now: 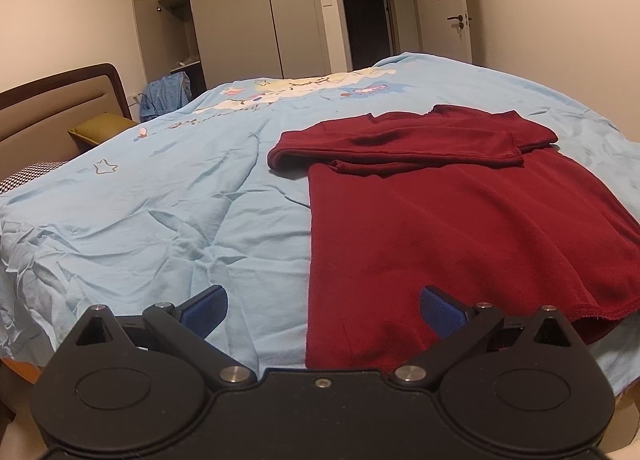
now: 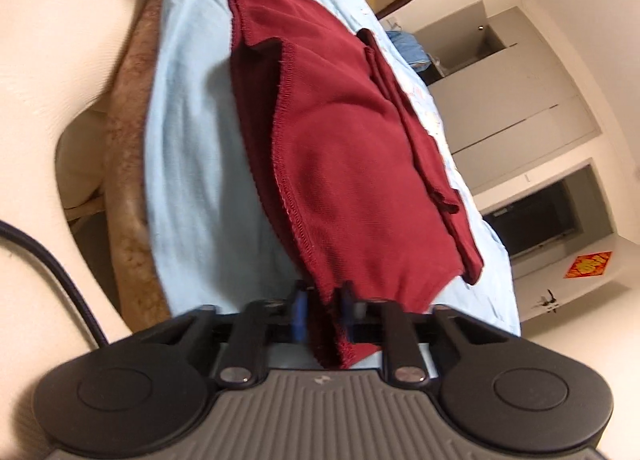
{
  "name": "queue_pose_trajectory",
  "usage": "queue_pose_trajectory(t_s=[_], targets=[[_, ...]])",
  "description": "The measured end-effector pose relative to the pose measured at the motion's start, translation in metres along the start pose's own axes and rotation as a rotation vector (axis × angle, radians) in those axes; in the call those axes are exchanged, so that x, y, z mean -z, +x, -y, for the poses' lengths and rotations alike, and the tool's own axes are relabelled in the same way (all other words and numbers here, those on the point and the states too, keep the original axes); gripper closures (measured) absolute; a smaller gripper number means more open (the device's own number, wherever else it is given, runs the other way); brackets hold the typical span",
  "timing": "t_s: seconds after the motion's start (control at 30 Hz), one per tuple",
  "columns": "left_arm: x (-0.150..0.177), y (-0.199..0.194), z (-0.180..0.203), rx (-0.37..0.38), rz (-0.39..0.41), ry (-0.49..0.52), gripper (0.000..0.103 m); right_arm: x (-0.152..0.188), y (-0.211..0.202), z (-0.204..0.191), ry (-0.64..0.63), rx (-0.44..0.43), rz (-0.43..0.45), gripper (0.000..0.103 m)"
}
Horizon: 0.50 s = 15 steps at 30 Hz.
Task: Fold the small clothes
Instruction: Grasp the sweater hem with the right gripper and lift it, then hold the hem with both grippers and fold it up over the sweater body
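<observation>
On the blue bedsheet lies my maroon sweater, sleeves folded across; soft, limp, so I'd pinch hem corners. My right gripper clamps its hem; left gripper gapes wide, empty.

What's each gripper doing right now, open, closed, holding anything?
Left gripper: open, empty, over the maroon sweater's hem corner.
Right gripper: closed on the sweater's hem edge.
</observation>
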State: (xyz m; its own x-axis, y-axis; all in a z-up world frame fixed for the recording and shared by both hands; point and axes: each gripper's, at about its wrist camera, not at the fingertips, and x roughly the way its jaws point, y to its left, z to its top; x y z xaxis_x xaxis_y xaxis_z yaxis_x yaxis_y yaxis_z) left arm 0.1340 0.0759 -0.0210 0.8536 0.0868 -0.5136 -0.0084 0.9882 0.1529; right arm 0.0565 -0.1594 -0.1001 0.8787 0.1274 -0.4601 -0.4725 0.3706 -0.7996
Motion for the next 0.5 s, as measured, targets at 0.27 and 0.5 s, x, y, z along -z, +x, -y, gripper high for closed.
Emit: queue_pose_trajectory(t_s=[0.27,0.5], targets=[[0.007,-0.029,0.018,0.173,0.169,0.046,0.001,-0.014,-0.030,0.056,0.296,0.025,0.124,0.093],[0.021,-0.028,0.082,0.286,0.211,0.286,0.001,-0.040,-0.040,0.112,0.507,0.057,0.258,0.093]])
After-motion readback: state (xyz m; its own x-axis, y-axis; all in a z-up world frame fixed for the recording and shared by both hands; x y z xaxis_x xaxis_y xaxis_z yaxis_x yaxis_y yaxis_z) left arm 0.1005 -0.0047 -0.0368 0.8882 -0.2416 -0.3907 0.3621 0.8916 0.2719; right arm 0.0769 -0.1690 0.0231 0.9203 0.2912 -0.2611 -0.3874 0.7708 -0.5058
